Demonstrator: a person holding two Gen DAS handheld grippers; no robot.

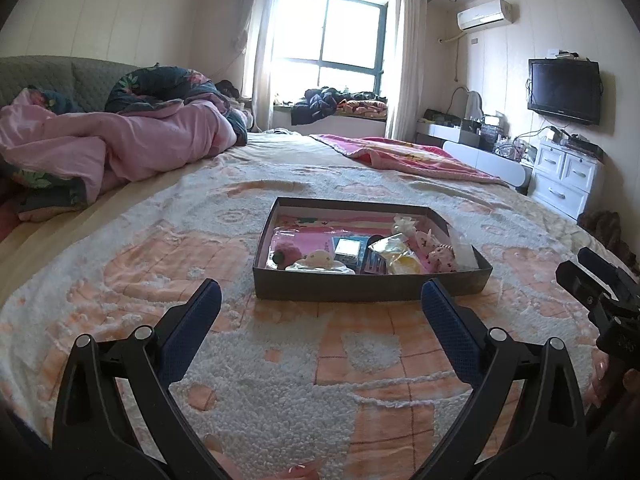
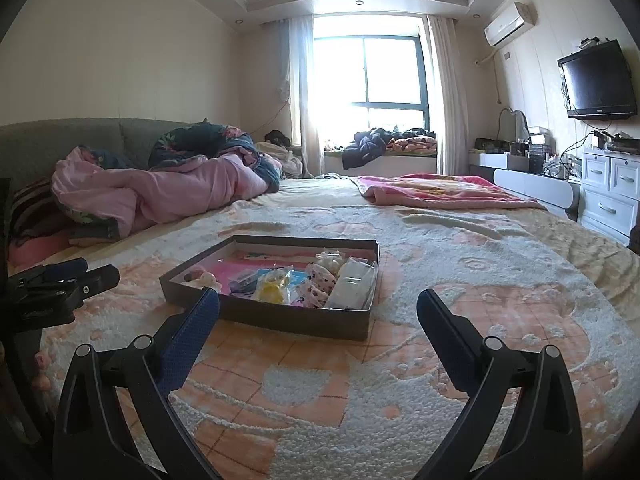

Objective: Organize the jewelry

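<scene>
There are two tools. The left tool (image 1: 320, 304) fills the bottom of the left wrist view. Its two blue fingers (image 1: 200, 312) are spread wide apart and hold nothing. The right tool (image 2: 318, 314) fills the bottom of the right wrist view. Its fingers are spread wide too, with nothing between them. Each tool also shows as a black shape at the side edge of the other view.

Both tools hang over a fluffy white and orange blanket (image 1: 280, 380) on the bed.

One flat dark box (image 1: 372, 286) sits on the blanket, just past the tips of the left tool, in the middle of that view. In the right wrist view the box (image 2: 280, 316) lies a bit left of the middle, and the left fingertip overlaps its near wall. No tool touches it.

Inside the box lie many small things on a pink sheet: one pink fuzzy ball (image 1: 286, 251), one white clip (image 1: 318, 259), one small dark square card (image 1: 347, 249), one yellow thing in a clear bag (image 1: 400, 258) and some pink spotted bows (image 1: 438, 254). Clear bags (image 2: 352, 282) lie at the right end. The words on them are too small to read.

Farther back are one pink quilt (image 1: 120, 144) in the upper left, one window (image 1: 328, 36), one air unit (image 1: 486, 14) and one black TV (image 1: 564, 90) in the upper right.
</scene>
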